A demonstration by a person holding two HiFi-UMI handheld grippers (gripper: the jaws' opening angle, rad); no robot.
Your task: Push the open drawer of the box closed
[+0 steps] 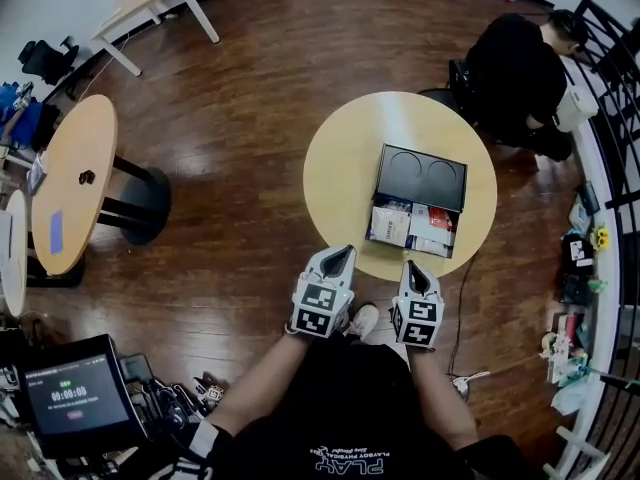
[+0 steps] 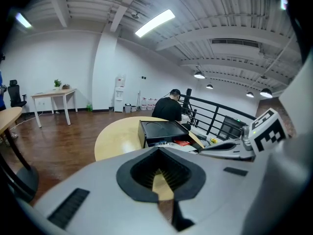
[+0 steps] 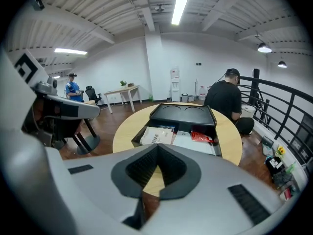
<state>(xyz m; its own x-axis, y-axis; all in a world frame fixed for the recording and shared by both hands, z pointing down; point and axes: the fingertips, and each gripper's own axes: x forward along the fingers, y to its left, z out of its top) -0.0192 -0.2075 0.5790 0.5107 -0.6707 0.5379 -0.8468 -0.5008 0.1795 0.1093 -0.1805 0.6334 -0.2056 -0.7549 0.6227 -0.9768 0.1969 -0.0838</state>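
Item: black box (image 1: 421, 174), sitting right of centre on the round desk (image 1: 340, 168); its drawer (image 1: 414, 229) is standing pulled out toward the person, carrying a white packet (image 1: 390, 225) and a red packet (image 1: 441, 218). Progress: judged not begun, since nothing is touching the drawer front and the whole push is waiting to be done. Left gripper (image 1: 345, 252) and right gripper (image 1: 415, 266) are hovering at the desk's near edge, short of the drawer, each with jaws pressed together and holding nothing. The head view alone is showing both grippers' placing against the drawer. The right gripper view is looking straight into the drawer; the left gripper view is catching it obliquely.
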